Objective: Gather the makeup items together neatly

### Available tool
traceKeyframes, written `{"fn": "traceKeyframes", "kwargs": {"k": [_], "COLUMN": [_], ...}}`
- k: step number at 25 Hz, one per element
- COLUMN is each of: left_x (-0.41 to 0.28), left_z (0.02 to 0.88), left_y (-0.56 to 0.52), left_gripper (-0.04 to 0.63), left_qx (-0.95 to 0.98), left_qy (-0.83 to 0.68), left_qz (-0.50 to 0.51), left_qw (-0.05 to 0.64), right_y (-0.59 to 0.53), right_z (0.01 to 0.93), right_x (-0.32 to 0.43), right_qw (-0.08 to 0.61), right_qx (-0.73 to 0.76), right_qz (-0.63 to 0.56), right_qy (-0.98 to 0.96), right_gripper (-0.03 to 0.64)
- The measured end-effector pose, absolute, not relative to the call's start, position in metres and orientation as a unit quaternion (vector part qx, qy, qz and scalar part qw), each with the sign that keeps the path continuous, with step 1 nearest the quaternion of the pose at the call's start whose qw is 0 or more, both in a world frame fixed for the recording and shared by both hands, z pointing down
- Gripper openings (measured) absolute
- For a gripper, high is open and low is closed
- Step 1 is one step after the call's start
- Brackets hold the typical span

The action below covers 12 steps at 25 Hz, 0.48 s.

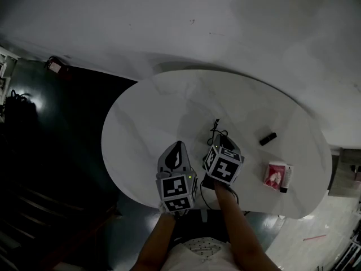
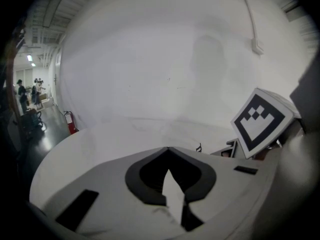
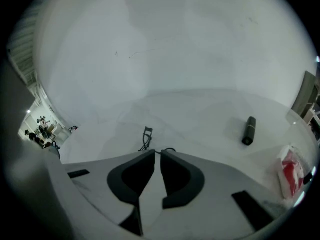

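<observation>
A black eyelash curler [image 1: 216, 129] lies near the middle of the round white table [image 1: 146, 117]. My right gripper [image 1: 216, 143] hovers just short of it. In the right gripper view the curler [image 3: 146, 138] lies just past the jaw tips of that gripper [image 3: 157, 152], which stand open by a narrow slit with nothing between them. A black tube [image 1: 268, 138] [image 3: 248, 130] lies further right. A red-and-white packet [image 1: 276, 175] [image 3: 290, 176] sits near the right edge. My left gripper [image 1: 179, 145] [image 2: 168, 148] is shut and empty beside the right one.
A small dark item [image 1: 287, 178] lies against the packet. The table's front edge runs just under both grippers. Dark floor lies to the left, with a red fire extinguisher [image 2: 70, 122] by the wall. People [image 2: 30, 91] stand far off.
</observation>
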<state>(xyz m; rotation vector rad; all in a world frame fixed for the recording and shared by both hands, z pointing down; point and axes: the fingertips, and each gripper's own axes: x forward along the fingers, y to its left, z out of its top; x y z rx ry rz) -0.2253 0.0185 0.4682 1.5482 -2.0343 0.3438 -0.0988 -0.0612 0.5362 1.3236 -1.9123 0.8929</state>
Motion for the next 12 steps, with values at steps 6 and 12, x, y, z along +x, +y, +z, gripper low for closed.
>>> {"fn": "traceKeyframes", "kwargs": {"k": [6,12], "left_x": [-0.192,-0.153], "left_z": [0.462,0.459], "left_y": [0.0,-0.017], "left_gripper": [0.038,0.038], "left_qx": [0.611,0.644], "left_qy": [-0.734,-0.706], "left_qz": [0.128,0.133], "left_qw": [0.267,0.262], "right_y": [-0.077,-0.087], "right_z": [0.524,0.516], "right_x": [-0.053,0.0], "right_qw": [0.292,0.272], "right_qx": [0.546,0.59], "right_qz": [0.342,0.351], "right_qy": [-0.707,-0.674], "right_gripper": [0.06,0.065]}}
